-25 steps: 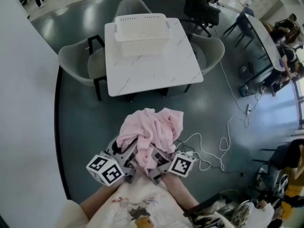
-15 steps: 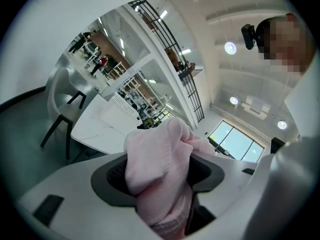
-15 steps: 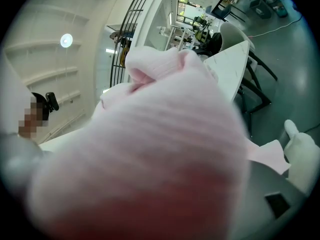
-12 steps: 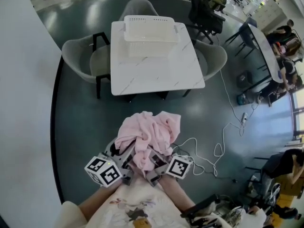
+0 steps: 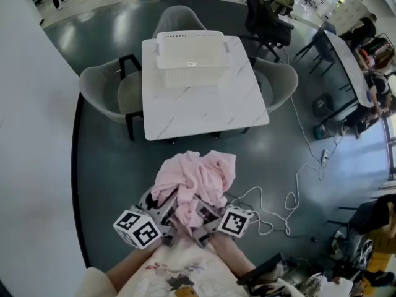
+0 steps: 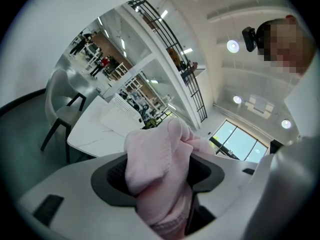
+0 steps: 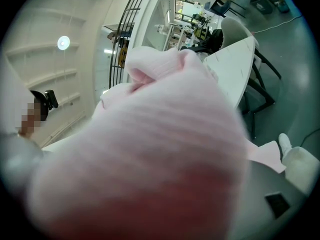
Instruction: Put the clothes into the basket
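Observation:
A bunched pink garment [image 5: 195, 181] hangs in front of me, held up between both grippers over the dark floor. My left gripper [image 5: 162, 210] is shut on its lower folds; in the left gripper view the pink garment [image 6: 155, 169] fills the gap between the jaws. My right gripper [image 5: 207, 218] grips the same bundle from the right, and the pink garment [image 7: 150, 149] covers nearly all of the right gripper view. The white slatted basket [image 5: 190, 53] stands at the far end of a white marble table [image 5: 204, 110], some way ahead of the grippers.
Grey chairs [image 5: 102, 88] stand round the table on the left, right [image 5: 281, 79] and far side. A white cable [image 5: 278, 197] lies coiled on the floor to my right. A white wall [image 5: 31, 166] runs along the left. People sit at a desk [image 5: 346, 48] far right.
The table and basket have shifted slightly in the head view as I move. The garment stays held in both grippers, unchanged.

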Demonstrator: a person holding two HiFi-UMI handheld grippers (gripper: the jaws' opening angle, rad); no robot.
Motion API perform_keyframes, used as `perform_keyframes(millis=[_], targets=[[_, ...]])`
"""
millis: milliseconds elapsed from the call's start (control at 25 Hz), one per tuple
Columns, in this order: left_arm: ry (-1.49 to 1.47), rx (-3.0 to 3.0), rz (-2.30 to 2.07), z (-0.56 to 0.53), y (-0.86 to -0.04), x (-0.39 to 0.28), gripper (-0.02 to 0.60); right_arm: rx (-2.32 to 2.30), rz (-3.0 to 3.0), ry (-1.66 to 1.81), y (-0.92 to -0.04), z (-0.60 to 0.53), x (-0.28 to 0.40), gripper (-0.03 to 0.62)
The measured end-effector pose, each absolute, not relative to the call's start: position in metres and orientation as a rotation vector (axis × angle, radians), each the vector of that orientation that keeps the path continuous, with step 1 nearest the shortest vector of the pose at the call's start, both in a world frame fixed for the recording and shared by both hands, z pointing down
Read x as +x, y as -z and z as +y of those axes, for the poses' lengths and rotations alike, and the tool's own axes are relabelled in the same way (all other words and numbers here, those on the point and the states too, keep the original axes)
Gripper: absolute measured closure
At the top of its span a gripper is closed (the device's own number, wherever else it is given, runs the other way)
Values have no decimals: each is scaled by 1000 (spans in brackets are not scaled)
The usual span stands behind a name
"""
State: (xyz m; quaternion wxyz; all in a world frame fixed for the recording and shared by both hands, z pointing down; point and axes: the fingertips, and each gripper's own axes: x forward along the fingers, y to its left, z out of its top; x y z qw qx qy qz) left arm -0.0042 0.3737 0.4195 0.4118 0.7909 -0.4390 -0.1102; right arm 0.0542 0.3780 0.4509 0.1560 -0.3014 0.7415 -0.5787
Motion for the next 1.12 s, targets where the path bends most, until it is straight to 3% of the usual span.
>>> perform_keyframes(millis=[1120], targets=[[231,1975,-1175,173,-404,29,293,-766,2109,1714,-438,175,85,201]])
